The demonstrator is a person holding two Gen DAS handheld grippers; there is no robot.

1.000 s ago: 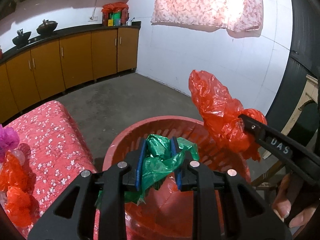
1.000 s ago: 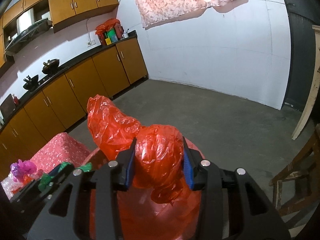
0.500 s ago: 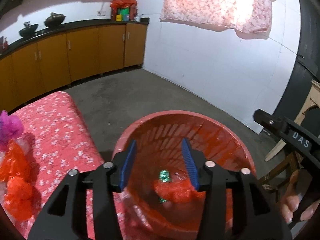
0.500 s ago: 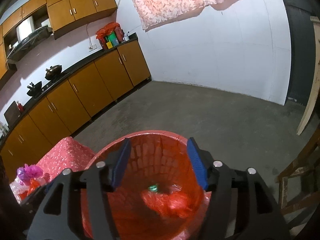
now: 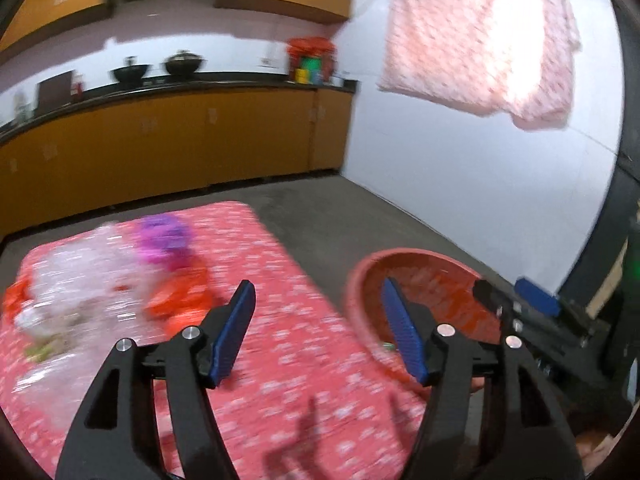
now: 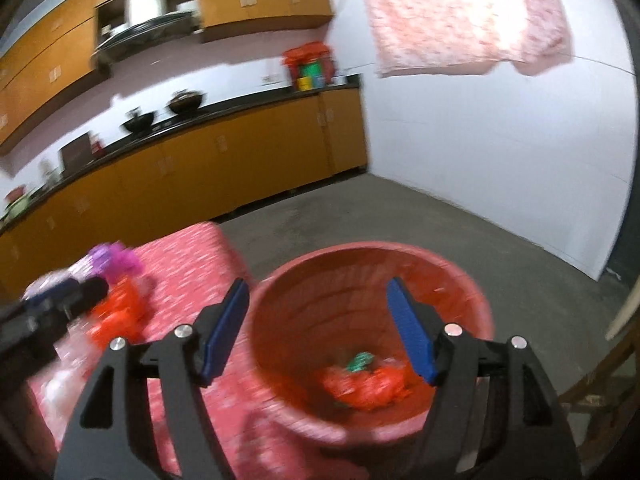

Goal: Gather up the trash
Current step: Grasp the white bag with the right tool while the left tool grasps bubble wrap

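Observation:
A red basket [image 6: 460, 280] stands on the floor beside the table; a red plastic bag [image 6: 364, 386] and a green bag [image 6: 360, 361] lie inside it. My right gripper [image 6: 320, 328] hangs over the basket's near rim, jaws opening, nothing between them. My left gripper [image 5: 320, 328] is above the red flowered tablecloth [image 5: 304, 392], jaws opening and empty, with the basket [image 5: 360, 280] to its right. More trash sits blurred on the table: a purple bag [image 5: 164, 236], a red bag [image 5: 180, 300] and clear plastic [image 5: 80, 280]. The right gripper's fingers [image 5: 536, 300] show at the right edge of the left wrist view.
Orange cabinets [image 5: 160, 148] with a dark counter run along the far wall, pots on top. A pink cloth [image 5: 480, 40] hangs on the white wall. Grey floor [image 6: 440, 220] lies beyond the basket. A wooden chair frame [image 6: 600, 384] stands at the right.
Both grippers let go of their bags, green from the left and red from the right, which now lie in the basket. Both jaws widened. The views have swung left toward the table.

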